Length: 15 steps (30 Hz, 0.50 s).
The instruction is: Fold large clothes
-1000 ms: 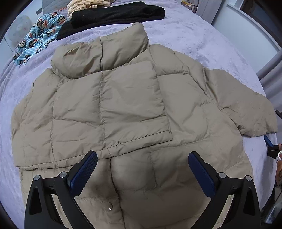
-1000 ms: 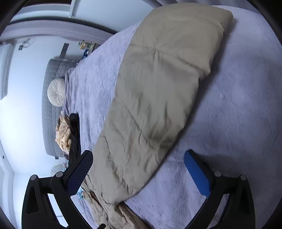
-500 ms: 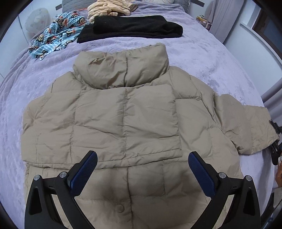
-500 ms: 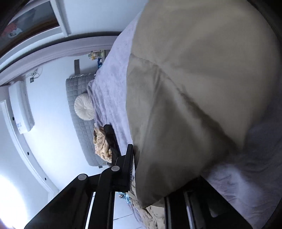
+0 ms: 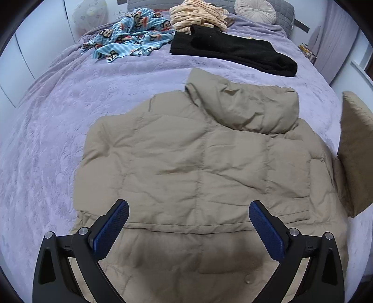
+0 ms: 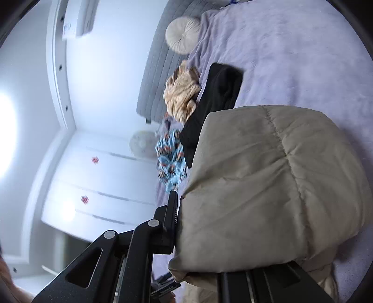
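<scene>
one puffer jacket (image 5: 202, 167), three other garments (image 5: 233, 50), one cushion (image 5: 255, 10)

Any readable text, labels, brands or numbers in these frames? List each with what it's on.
No legible text anywhere.
Label on the wall air conditioner: markings too blurred to read.
Small red marks on the white wardrobe doors: too small and blurred to read.
Blue blanket: cartoon monkey faces only, no words readable.
Beige puffer jacket, black garment: no label or brand visible.

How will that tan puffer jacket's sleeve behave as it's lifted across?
The sleeve in the right gripper looks puffy, so it probably springs back rather than creasing. The smooth shell may slip. The jacket is probably light for its bulk.
</scene>
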Available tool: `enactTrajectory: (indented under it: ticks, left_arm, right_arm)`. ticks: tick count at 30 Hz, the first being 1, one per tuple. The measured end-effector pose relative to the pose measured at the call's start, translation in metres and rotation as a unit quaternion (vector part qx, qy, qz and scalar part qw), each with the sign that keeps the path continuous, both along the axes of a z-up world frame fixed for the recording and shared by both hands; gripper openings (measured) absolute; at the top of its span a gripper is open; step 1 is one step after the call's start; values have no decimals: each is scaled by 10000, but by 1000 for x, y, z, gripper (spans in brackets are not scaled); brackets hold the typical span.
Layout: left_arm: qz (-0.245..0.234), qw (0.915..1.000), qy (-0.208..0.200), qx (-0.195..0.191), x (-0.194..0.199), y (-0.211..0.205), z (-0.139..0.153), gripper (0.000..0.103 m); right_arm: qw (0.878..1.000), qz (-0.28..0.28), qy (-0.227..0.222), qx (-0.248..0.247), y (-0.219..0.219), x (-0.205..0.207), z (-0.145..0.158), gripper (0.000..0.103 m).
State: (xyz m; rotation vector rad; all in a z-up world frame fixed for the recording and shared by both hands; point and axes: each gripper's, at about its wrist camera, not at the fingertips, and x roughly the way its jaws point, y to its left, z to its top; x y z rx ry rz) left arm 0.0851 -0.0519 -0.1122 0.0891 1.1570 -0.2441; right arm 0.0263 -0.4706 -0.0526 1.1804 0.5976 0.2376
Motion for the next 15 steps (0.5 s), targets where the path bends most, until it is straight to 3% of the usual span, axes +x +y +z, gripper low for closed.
enactTrajectory:
  ticks: [3, 7, 12, 15]
  left_arm:
    - [45, 9999, 56, 98, 2, 20, -10, 103]
    - [159, 9997, 186, 64, 7, 42, -23, 103]
    - [105, 9993, 347, 9, 11, 51, -38, 103]
    - [-38, 9994, 329, -71, 16, 46, -37, 103]
  right_arm:
    - [9927, 771, 450, -813, 74, 41, -6, 13]
    - [9726, 1314, 1227, -1477, 145, 63, -55, 13]
    - [9591, 1155, 2138, -1454, 170, 56, -130, 13]
    - [9600, 986, 2292, -1269, 165, 40, -145, 13]
